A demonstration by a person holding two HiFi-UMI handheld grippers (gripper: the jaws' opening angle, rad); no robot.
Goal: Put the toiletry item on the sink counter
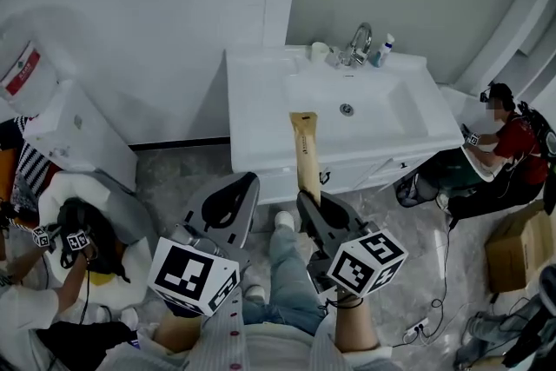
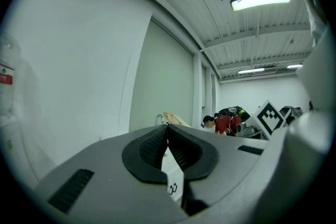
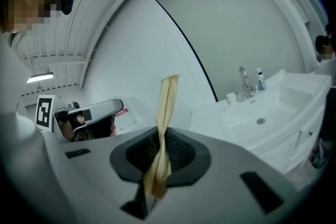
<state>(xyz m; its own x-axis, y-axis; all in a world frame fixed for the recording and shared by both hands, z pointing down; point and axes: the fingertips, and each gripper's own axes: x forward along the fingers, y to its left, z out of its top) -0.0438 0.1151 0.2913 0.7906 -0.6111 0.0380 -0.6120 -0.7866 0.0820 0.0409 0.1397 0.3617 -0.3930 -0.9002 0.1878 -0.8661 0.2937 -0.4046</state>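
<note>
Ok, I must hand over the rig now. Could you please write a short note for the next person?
Left gripper: shut, nothing in it.
Right gripper: shut on the tan tube, which sticks out of it towards the sink.
Sink counter: ahead, with the faucet, a cup and a blue bottle at the back.
Done: the tube is in the gripper.
Left: bring it over the counter, lay it on a free spot, open.

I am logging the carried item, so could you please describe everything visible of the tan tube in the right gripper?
The tan tube is long, flat and soft-looking, like creased plastic, with a squared, crimped far end. The right gripper is shut on its lower part, and the rest sticks out past the jaws, slightly twisted. It is held in the air short of the sink counter, touching nothing else.
</note>
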